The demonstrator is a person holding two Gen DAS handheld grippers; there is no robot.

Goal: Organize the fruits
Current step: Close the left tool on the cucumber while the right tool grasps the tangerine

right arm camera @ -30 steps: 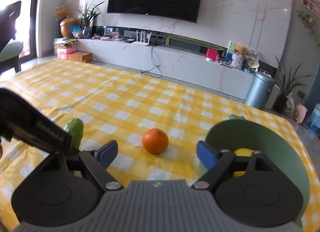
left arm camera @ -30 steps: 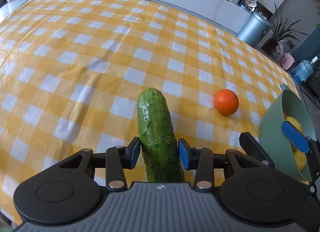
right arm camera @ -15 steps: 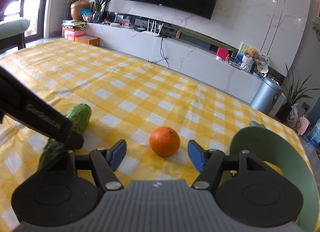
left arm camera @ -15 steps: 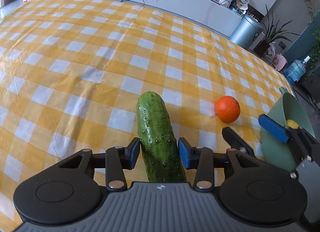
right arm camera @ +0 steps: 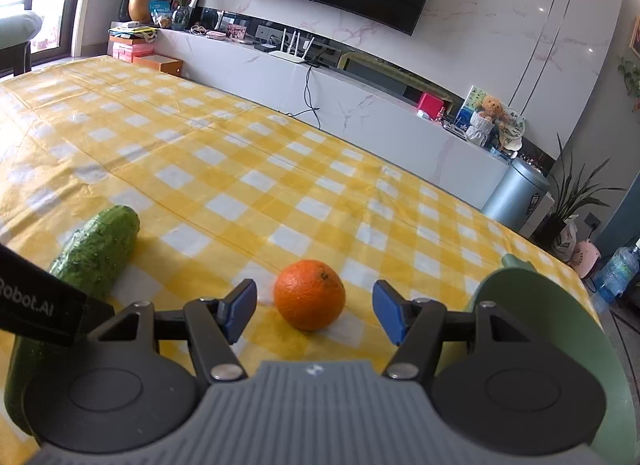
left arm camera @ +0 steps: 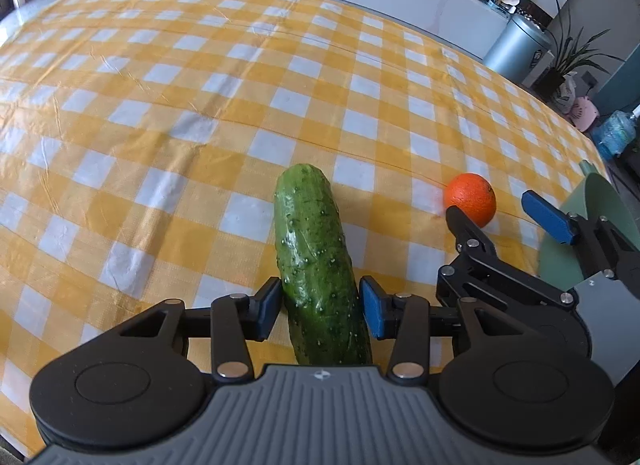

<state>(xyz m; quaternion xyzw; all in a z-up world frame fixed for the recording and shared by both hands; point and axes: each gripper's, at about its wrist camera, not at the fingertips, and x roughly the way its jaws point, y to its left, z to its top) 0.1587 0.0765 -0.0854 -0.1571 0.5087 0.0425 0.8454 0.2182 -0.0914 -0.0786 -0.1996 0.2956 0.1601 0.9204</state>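
Jaws of left gripper [left arm camera: 320,311] opening around cucumber [left arm camera: 316,265]

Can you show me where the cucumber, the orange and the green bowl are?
cucumber [left arm camera: 316,249]: left wrist view, middle of its bumpy skin.
orange [right arm camera: 310,293]: right wrist view, centre of its peel.
bowl [right arm camera: 560,329]: right wrist view, its green wall near the right edge.

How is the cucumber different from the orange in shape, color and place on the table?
The cucumber is long, dark green and bumpy; the orange is round and bright orange. The cucumber lies between the pads of the left hand-held gripper, whose jaws are opening; the orange sits just ahead of the right hand-held gripper, untouched. Both rest on the checked tablecloth, outside the green bowl.
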